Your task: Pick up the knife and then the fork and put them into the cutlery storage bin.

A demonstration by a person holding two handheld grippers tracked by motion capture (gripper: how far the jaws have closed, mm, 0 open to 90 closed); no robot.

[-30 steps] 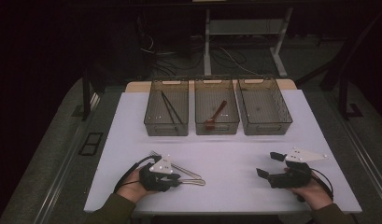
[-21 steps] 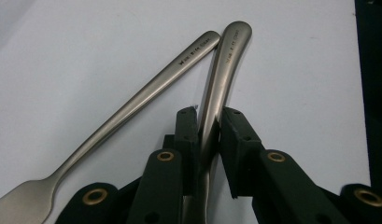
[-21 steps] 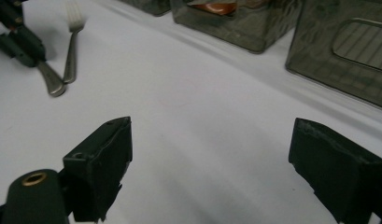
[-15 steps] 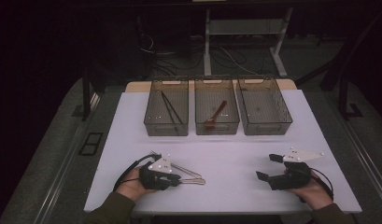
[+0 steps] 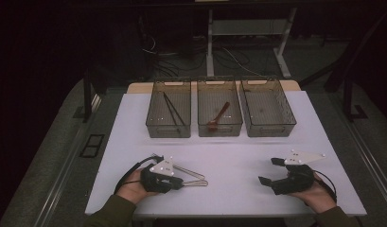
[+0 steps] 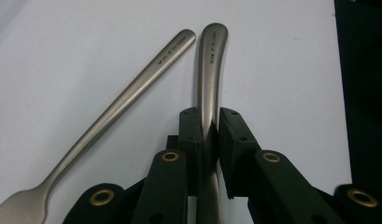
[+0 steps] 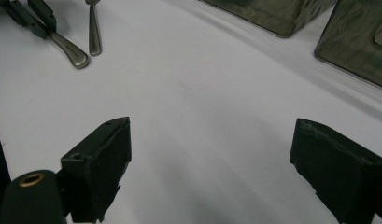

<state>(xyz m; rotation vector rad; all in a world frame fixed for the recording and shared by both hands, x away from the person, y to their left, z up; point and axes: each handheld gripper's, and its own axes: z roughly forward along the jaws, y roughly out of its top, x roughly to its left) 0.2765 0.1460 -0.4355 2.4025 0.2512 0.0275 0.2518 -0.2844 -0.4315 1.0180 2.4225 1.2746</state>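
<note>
Two grey metal utensils lie on the white table in front of my left hand, their handles meeting in a V. My left gripper has just been closing and is now shut on the handle of one utensil, which runs straight between its pads. The other utensil lies loose just to the left, flaring toward its head. My right gripper rests at the front right, jaws wide open over bare table. From there the left gripper and both handles show at the far left.
Three translucent bins stand in a row at the back of the table. The left bin holds thin black sticks, the middle bin a red spoon, and the right bin looks empty. Dark floor surrounds the table.
</note>
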